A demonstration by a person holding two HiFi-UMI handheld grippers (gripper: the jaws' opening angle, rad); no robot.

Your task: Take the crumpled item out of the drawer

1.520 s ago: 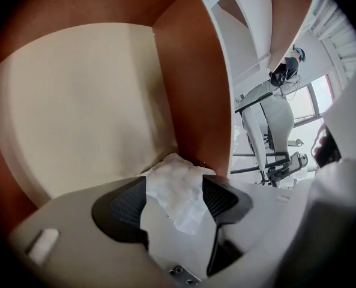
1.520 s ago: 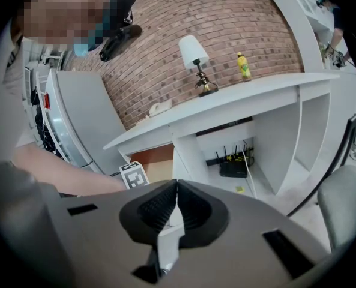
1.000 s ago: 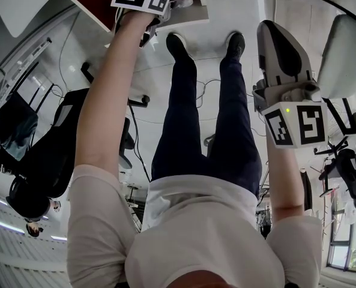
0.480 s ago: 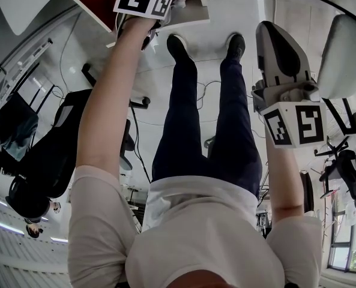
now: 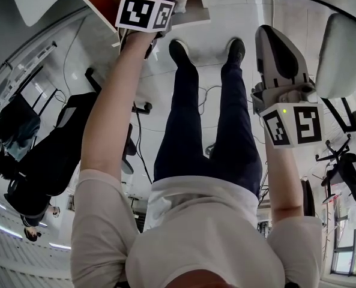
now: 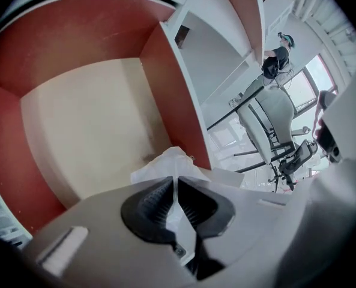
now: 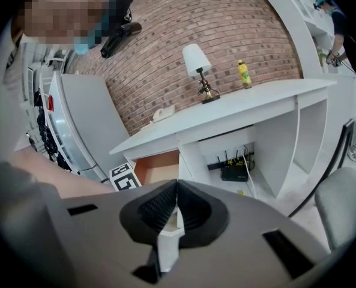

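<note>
Lifted since a second ago, the left gripper's [image 6: 176, 188] just-closed fingers [image 6: 150, 204] are pinching the crumpled item [image 6: 165, 164] beside the drawer's [image 6: 87, 131] right-hand wall.

Red brick wall [image 7: 226, 35] at the back, with a long white table [image 7: 256, 98] against it. There's a little white-shaded lamp [image 7: 197, 62] and a yellow bottle [image 7: 244, 75] on top, and a black router [image 7: 233, 173] in the open bay underneath. The floor [image 5: 244, 11] is pale and glossy, with cables [image 5: 208, 92] trailing across it. There's a white office chair [image 6: 272, 120], a dark one [image 5: 75, 104], and big bright windows [image 6: 307, 80].
</note>
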